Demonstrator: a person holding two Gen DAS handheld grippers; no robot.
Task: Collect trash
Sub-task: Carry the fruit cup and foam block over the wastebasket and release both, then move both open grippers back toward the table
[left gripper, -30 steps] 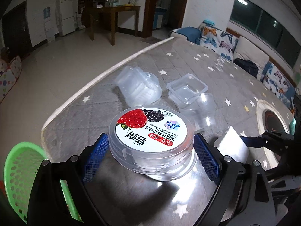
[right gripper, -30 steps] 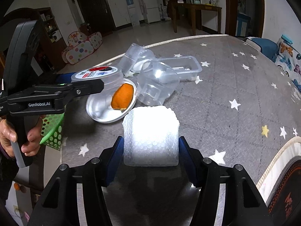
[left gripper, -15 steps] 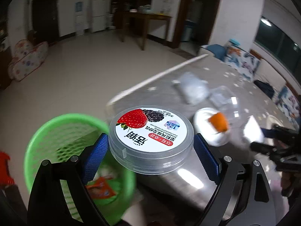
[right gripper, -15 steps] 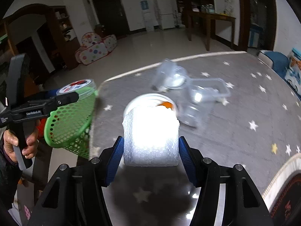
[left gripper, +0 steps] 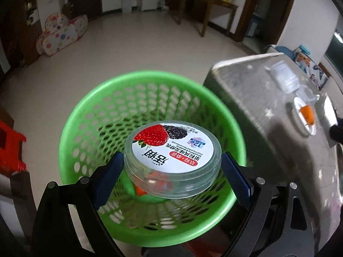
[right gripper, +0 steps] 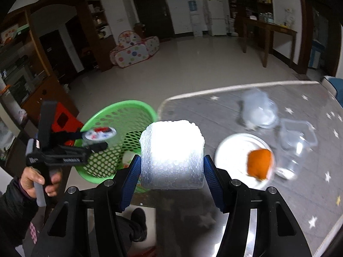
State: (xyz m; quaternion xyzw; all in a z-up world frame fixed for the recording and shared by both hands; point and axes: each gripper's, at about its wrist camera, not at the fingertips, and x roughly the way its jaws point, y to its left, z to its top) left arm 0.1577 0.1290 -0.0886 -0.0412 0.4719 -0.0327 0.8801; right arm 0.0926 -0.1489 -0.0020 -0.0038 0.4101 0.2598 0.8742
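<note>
My left gripper (left gripper: 172, 168) is shut on a clear yogurt cup (left gripper: 172, 152) with a strawberry label and holds it above the open green basket (left gripper: 85, 98). The basket stands on the floor beside the table and has some trash at its bottom. My right gripper (right gripper: 171, 171) is shut on a white foam block (right gripper: 171, 152) and holds it over the table's left edge, next to the basket (right gripper: 120, 111). The left gripper with the cup (right gripper: 99, 133) also shows in the right wrist view.
On the grey star-patterned table (right gripper: 235, 111) lie a white plate (right gripper: 231, 147) with an orange peel (right gripper: 259, 165) and several clear plastic containers (right gripper: 298, 139). A red stool (left gripper: 8, 145) stands left of the basket. A colourful play tent (right gripper: 133, 51) is far back.
Both grippers have swung left from over the table toward the basket. The yogurt cup has gone from the table to above the basket. The foam block has moved to the table's edge.
</note>
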